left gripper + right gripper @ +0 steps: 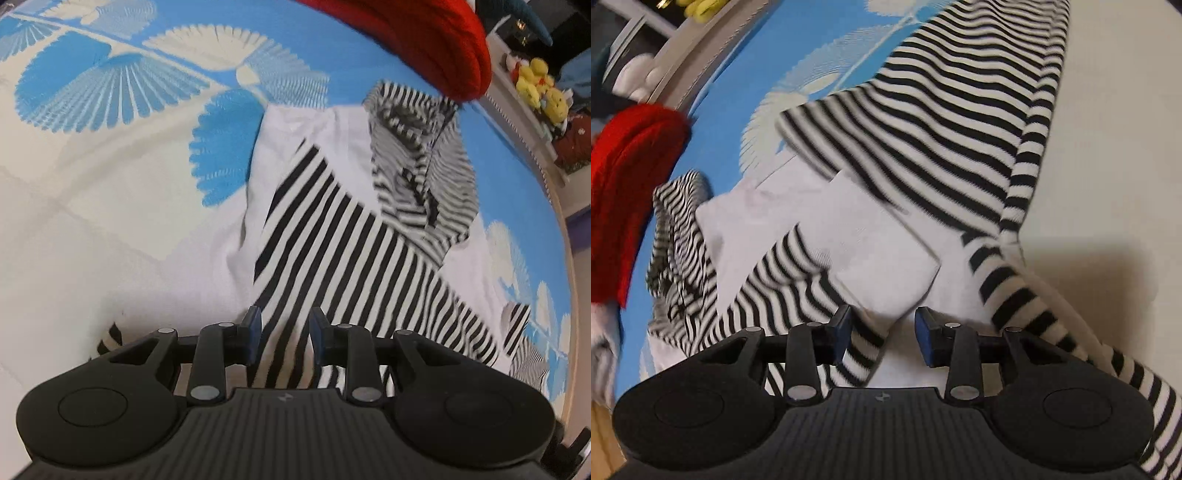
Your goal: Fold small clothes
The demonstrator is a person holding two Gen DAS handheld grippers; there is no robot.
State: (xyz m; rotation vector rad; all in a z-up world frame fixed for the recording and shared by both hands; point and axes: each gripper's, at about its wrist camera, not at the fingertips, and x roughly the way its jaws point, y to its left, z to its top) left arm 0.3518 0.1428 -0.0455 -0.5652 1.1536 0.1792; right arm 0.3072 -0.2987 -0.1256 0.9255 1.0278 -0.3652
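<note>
fingers of the left gripper [283, 336] stand part open over a striped sleeve, nothing pinched. the striped top [354, 236] lies spread on the bed [74, 221], hood [417, 166] near a red cloth [436, 48]. the right gripper [882, 334] hangs with a gap between its fingers above a folded sleeve and white panel, not pressing either. judging by this, the fold is part done; next, pinch both layers at the edge, lift low, and lay flat so the stripes stay smooth.
</note>
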